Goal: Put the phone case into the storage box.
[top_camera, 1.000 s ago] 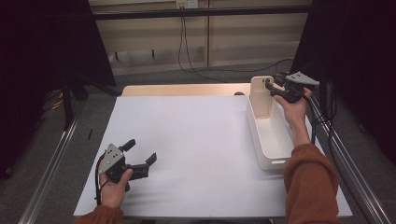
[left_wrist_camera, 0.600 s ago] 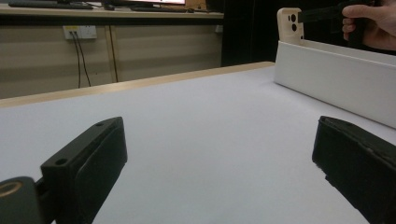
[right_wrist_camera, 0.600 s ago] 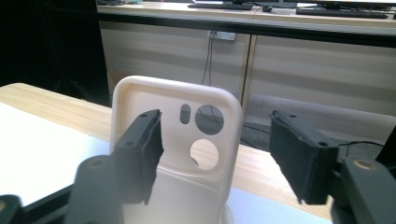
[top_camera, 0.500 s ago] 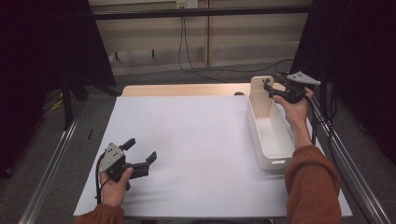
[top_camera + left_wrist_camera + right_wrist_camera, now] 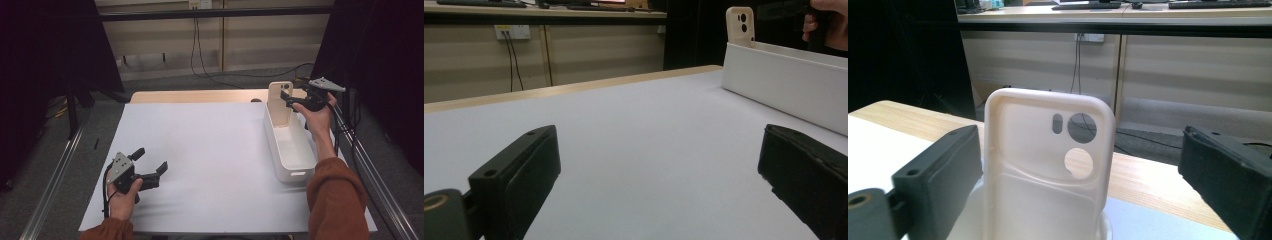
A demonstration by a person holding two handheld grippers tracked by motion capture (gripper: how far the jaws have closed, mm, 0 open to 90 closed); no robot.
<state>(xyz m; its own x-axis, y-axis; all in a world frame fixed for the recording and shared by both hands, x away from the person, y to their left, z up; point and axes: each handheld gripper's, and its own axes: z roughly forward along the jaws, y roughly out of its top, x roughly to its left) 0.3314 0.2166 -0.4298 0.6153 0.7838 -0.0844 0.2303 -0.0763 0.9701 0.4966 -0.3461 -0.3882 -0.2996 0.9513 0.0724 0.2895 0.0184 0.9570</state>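
Note:
A cream phone case [image 5: 278, 101] stands upright at the far end of a white bin [image 5: 273, 142]. My right gripper [image 5: 287, 100] is level with it, and its jaws have just been opening. In the right gripper view the phone case [image 5: 1038, 195] stands between the spread jaws of the right gripper [image 5: 1080, 167]; the left jaw is close beside its edge and the right jaw stands well off it. My left gripper [image 5: 151, 160] hovers low over the front left of the white table, open with nothing in it. The left gripper [image 5: 659, 165] faces the phone case [image 5: 740, 26] and the bin [image 5: 784, 82] far off.
The white sheet [image 5: 210, 150] covers the table, with a wooden edge [image 5: 200, 96] at the back. Metal rails [image 5: 55, 180] run along both sides. Cables [image 5: 200, 55] hang down the back wall.
The right gripper's jaws have spread away from the phone case, which stays upright in the bin. Both hands have kept their places.

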